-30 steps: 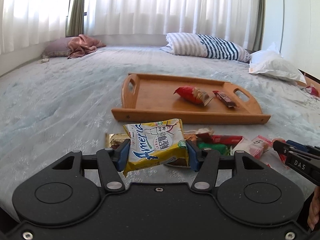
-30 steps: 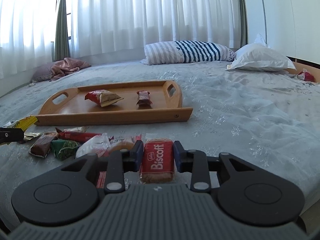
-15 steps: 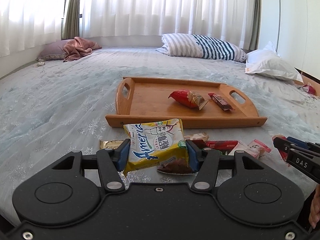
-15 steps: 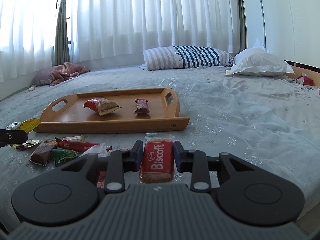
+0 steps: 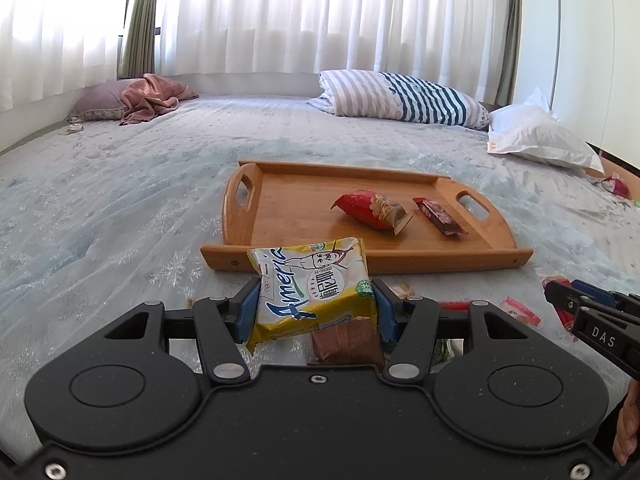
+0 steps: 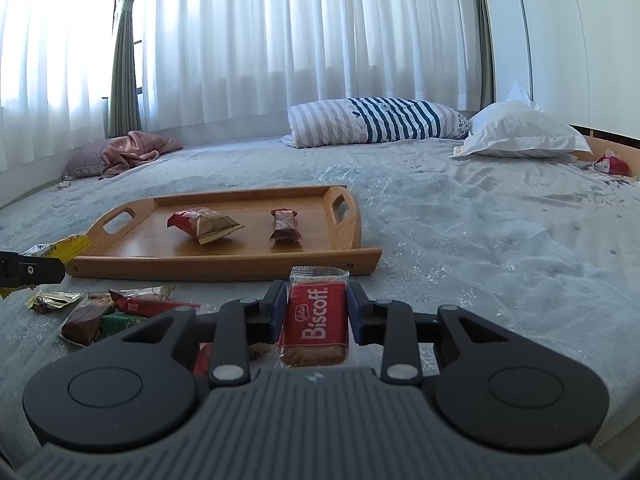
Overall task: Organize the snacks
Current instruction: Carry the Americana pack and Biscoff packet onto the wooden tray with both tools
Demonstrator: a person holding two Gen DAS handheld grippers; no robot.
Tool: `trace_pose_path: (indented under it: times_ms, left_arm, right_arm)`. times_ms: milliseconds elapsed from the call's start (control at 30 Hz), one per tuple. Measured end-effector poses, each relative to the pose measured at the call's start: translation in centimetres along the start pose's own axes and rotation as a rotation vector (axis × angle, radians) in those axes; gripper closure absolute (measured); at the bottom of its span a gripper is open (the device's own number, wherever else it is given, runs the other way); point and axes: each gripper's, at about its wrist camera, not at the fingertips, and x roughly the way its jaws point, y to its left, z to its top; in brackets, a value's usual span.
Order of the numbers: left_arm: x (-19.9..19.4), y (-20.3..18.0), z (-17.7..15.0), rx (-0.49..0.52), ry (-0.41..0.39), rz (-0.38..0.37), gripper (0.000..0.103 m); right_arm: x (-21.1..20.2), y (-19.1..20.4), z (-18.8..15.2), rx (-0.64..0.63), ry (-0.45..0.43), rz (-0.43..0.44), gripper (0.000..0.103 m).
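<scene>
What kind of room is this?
Most likely a bedroom: a wide bed with a striped pillow and a white pillow, and sheer curtains behind it.

A red Biscoff biscuit packet [image 6: 314, 318] is gripped upright between the blue pads of the right gripper [image 6: 314, 312], above a pale bedspread [image 6: 480, 240]. Beyond it, a wooden tray [image 6: 224, 260] is seen holding a red snack pouch [image 6: 202, 224] and a dark red bar [image 6: 285, 225], well apart. Loose wrapped snacks [image 6: 100, 312] are scattered just before the tray's near rim. A striped pillow [image 6: 372, 122] is set by the white curtains [image 6: 300, 40].
</scene>
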Motion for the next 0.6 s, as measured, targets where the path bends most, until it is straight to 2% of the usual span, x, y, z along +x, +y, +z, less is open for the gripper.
trace_pose_path:
  times_ms: [600]
  left_arm:
    - [1.5,0.2,2.6,-0.002,-0.024,-0.011,0.048]
  right_arm:
    - [1.5,1.5,2.5,-0.028,-0.036,0.072,0.066]
